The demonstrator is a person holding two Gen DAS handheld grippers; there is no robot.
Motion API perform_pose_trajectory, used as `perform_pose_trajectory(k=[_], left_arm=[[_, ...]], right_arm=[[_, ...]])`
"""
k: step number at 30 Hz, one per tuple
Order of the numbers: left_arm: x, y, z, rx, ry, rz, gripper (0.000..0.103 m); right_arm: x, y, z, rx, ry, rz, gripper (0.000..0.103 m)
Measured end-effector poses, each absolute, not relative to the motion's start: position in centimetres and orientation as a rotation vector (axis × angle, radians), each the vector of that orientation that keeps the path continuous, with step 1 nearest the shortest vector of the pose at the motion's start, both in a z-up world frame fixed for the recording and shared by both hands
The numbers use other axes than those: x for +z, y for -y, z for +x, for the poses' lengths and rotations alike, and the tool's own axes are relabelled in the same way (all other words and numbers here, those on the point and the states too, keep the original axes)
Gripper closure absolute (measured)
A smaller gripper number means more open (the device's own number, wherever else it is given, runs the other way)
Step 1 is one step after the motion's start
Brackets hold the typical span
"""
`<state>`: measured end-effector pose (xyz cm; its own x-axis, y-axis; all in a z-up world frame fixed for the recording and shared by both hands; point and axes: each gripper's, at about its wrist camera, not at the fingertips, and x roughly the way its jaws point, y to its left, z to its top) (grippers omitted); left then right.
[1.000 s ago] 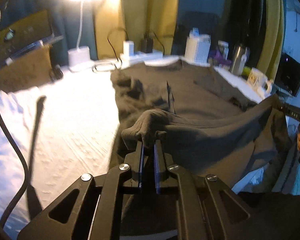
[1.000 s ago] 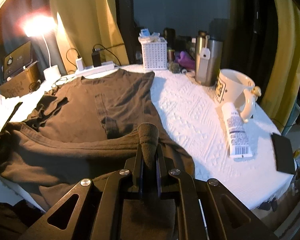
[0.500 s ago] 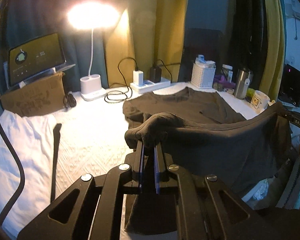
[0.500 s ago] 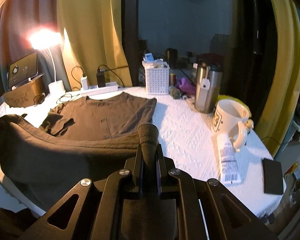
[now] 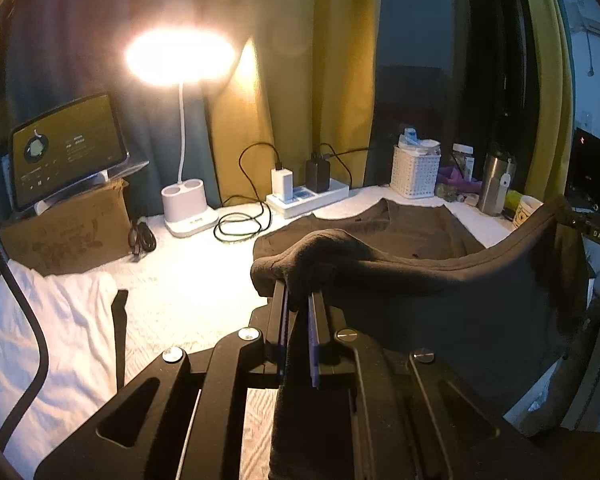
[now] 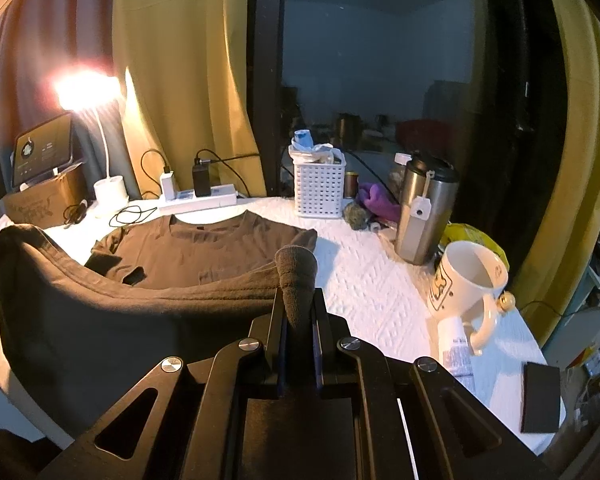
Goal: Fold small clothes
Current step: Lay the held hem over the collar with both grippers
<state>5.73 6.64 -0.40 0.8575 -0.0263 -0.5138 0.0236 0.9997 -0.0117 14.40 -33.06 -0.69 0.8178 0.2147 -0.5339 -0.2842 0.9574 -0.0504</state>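
Jaws of the left gripper (image 5: 298,304) are clamped on one hem corner of the dark t-shirt (image 6: 204,248); those of the right gripper (image 6: 299,308) pinch the other corner, so the hem hangs lifted between them while the collar end lies flat on the white-covered table (image 6: 380,272). Along the back, before yellow curtains (image 6: 180,60), stand one tablet (image 5: 66,148), one lit lamp (image 5: 180,56), one power strip (image 5: 308,198), one white basket (image 6: 319,186), one steel tumbler (image 6: 426,208) and one mug (image 6: 468,276).
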Motion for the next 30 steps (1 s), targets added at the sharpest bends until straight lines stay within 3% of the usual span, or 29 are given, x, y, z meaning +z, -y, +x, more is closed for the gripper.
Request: perform_pose_trajectory(k=[20, 30], left_arm=[[1.9, -8.9, 12.4, 0.032, -0.485, -0.037, 0.096], [-5.0, -9.7, 16.7, -0.007, -0.769, -0.152, 0.094]], right_arm=[[0.9, 31.7, 22.7, 0.283, -0.557, -0.153, 0.094], [-0.9, 31.2, 25.2, 0.297, -0.613, -0.163, 0.094]])
